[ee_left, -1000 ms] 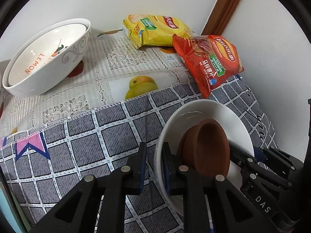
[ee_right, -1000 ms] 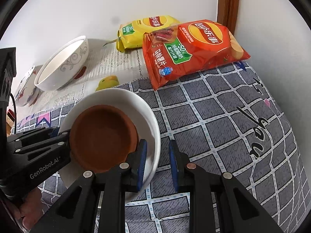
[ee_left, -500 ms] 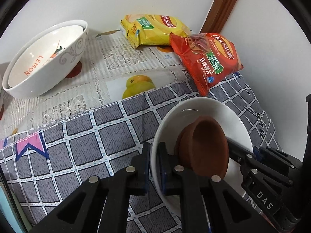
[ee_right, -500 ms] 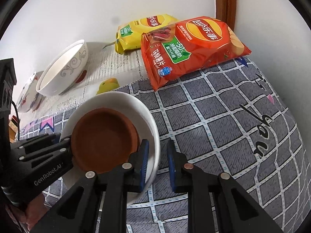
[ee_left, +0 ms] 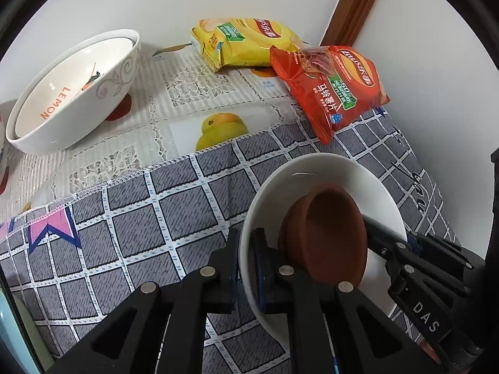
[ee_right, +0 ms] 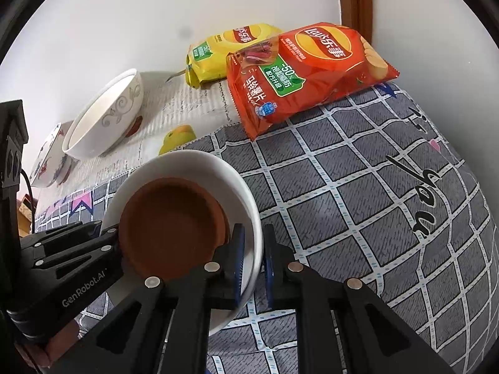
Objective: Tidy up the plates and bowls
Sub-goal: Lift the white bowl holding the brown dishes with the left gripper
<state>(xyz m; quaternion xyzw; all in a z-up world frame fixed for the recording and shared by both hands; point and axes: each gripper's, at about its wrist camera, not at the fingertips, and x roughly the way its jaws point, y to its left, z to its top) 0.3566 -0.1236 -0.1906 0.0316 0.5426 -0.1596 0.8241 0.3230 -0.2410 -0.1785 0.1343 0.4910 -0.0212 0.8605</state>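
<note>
The white bowl [ee_left: 324,168], with the brown dish [ee_right: 171,227] nested inside, sits between both tools: the left gripper [ee_left: 246,268] and right gripper [ee_right: 252,258] each pinch opposite rims, jaws pressed onto the wall, equally near, above the checked cloth [ee_right: 358,187].

both gripper pairs closed tighter onto white bowl [ee_left: 324,171] rim, bowl tilted further

Glossy white glazed plate [ee_left: 340,171]; matt, rough brown clay saucer [ee_left: 330,233]; woven checked cloth [ee_left: 131,227]; shiny plastic crisp bags [ee_right: 308,71].
</note>
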